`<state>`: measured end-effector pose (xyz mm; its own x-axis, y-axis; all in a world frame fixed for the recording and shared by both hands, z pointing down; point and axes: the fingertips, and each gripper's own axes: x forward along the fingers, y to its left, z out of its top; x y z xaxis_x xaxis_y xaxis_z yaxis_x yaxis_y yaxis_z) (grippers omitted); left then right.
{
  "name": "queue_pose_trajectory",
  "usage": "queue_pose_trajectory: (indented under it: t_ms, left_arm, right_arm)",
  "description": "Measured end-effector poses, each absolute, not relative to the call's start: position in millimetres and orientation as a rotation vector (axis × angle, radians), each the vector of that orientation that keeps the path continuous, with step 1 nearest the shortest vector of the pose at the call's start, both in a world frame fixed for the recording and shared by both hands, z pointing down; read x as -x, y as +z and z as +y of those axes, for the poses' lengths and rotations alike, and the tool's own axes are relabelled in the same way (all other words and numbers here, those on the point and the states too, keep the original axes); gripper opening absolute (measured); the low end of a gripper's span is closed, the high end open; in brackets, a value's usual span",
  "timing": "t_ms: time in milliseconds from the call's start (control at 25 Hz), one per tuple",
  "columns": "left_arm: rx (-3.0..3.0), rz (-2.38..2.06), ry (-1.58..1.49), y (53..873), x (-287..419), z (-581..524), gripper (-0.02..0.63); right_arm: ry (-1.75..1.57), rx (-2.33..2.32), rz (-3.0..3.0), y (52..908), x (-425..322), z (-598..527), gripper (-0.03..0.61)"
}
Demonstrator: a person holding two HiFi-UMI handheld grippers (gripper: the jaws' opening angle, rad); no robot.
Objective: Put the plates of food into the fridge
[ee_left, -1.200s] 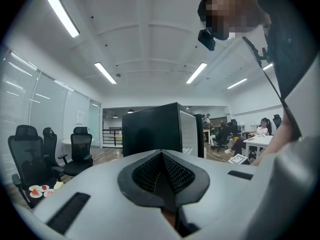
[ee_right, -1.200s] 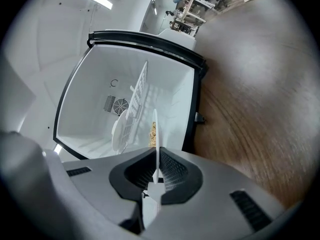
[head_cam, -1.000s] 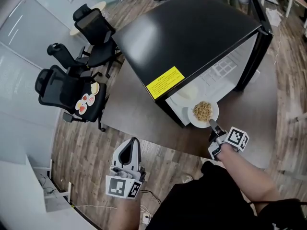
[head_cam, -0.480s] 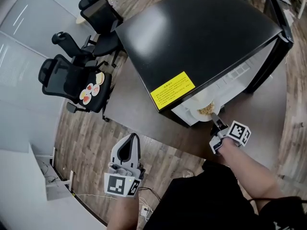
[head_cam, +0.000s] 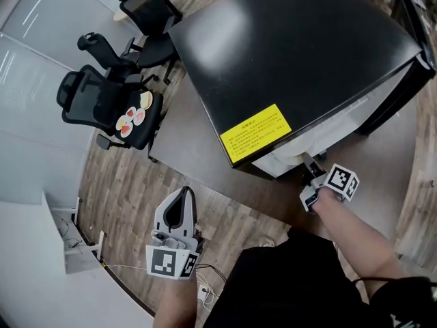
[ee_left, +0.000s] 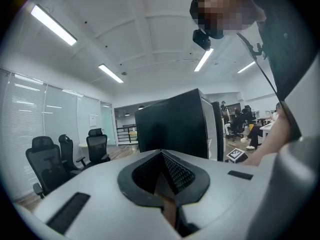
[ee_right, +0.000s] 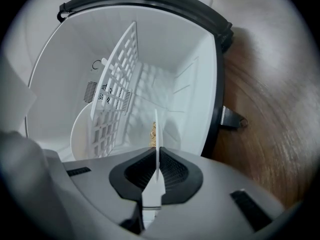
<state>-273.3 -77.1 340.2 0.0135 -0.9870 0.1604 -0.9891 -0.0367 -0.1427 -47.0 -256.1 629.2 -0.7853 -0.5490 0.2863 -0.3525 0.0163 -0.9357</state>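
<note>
A black fridge stands on a brown table with its door swung open at the right. My right gripper reaches into the opening, shut on the rim of a white plate of noodles. The right gripper view shows that plate edge-on inside the white compartment. The fridge top hides it in the head view. A second white plate lies beyond the wire shelf. My left gripper hangs shut and empty over the floor.
A plate of food rests on the seat of a black office chair left of the table. More chairs stand behind it. A yellow label marks the fridge's top front edge. Wooden floor surrounds the table.
My right gripper has pushed the plate from in front of the opening into the fridge, out of the head view. The left gripper drifted slightly.
</note>
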Motion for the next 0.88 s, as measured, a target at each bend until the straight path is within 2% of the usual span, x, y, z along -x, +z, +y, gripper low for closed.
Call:
queue_pose_trajectory:
  t_ms: [640, 880]
  left_arm:
    - [-2.125, -2.257, 0.337, 345, 294, -73, 0.003]
    - [-2.120, -2.251, 0.341, 345, 295, -77, 0.003]
  right_arm:
    - [-1.939, 0.927, 2.189, 639, 75, -276, 0.020]
    - [-1.854, 0.984, 2.340, 636, 81, -280, 0.020]
